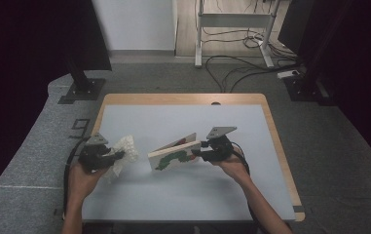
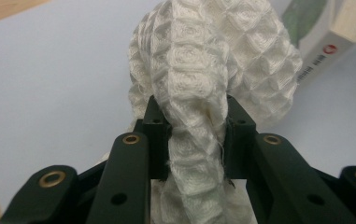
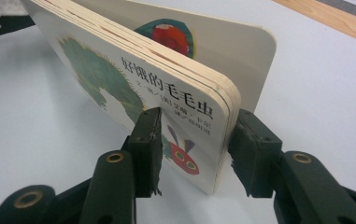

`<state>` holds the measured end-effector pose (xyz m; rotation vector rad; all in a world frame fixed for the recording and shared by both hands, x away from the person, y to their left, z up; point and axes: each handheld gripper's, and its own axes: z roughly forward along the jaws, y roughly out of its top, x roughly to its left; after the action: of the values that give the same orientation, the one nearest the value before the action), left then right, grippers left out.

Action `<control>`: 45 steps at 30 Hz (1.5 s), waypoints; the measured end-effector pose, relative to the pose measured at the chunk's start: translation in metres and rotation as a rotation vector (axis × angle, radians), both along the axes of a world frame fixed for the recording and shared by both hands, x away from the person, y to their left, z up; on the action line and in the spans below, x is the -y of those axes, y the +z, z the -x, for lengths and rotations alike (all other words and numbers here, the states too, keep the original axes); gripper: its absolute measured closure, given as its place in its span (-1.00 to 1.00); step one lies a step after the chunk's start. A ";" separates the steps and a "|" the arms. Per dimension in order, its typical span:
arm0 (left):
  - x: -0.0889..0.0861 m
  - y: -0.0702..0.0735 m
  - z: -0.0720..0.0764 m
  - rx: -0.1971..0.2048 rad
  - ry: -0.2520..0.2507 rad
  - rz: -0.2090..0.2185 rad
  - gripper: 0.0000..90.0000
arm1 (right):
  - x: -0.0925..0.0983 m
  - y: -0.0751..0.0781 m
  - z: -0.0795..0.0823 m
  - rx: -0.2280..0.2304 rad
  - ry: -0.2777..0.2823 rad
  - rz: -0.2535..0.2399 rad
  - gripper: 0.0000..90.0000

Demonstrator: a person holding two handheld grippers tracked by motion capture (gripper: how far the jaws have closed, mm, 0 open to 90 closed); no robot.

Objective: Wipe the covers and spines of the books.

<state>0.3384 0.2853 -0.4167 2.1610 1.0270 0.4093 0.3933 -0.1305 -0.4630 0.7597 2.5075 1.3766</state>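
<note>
Here, left claw (image 2: 190,140) clamped on white waffle-weave cloth (image 2: 213,70), bunched, raised off tabletop (image 1: 173,190) at its left. Cloth soft, light, floppy; hangs from pinch, best taken at gathered fold. Right claw (image 3: 195,154) clamped on corner of board book (image 3: 143,88), near spine; book stands on edge at tabletop centre, back cover fanned open. Book stiff, thick-paged, glossy, likely slippery; grip across pages. Cloth near book, apart. Cables on floor (image 1: 241,68) beyond, no obstacle between.

White waffle-weave cloth (image 2: 203,70), glossy cardboard board book (image 3: 166,98), matt black tongs (image 2: 196,135)
</note>
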 end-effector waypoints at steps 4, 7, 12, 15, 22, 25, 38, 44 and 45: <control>-0.005 0.003 -0.009 0.000 0.019 -0.008 0.48 | 0.000 0.000 0.000 0.003 0.000 0.002 0.21; -0.007 0.004 -0.017 0.003 0.032 -0.016 0.48 | 0.000 0.000 0.000 0.002 0.000 0.002 0.21; -0.007 -0.001 -0.033 -0.004 0.053 -0.030 0.47 | 0.000 0.000 0.000 0.001 -0.001 0.001 0.21; -0.007 -0.010 -0.044 -0.024 0.064 -0.042 0.46 | 0.000 0.000 0.001 0.001 0.000 0.001 0.21; -0.008 -0.033 -0.058 -0.060 0.098 -0.032 0.44 | 0.000 0.000 0.001 0.000 0.001 0.001 0.21; -0.009 -0.047 -0.062 -0.080 0.114 -0.036 0.43 | 0.000 0.000 0.001 -0.001 0.002 0.001 0.21; -0.008 -0.083 -0.069 -0.132 0.124 -0.024 0.35 | 0.000 0.000 0.002 -0.001 0.000 0.000 0.20; -0.011 -0.077 -0.067 -0.105 0.135 -0.010 -0.19 | 0.001 0.000 0.002 -0.001 0.002 -0.001 0.20; -0.014 -0.071 -0.064 -0.086 0.142 -0.010 -0.33 | 0.001 0.000 0.002 -0.001 0.003 -0.002 0.19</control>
<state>0.4024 0.2997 -0.4874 2.1376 1.2338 0.3908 0.3917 -0.1312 -0.4630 0.7580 2.5097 1.3799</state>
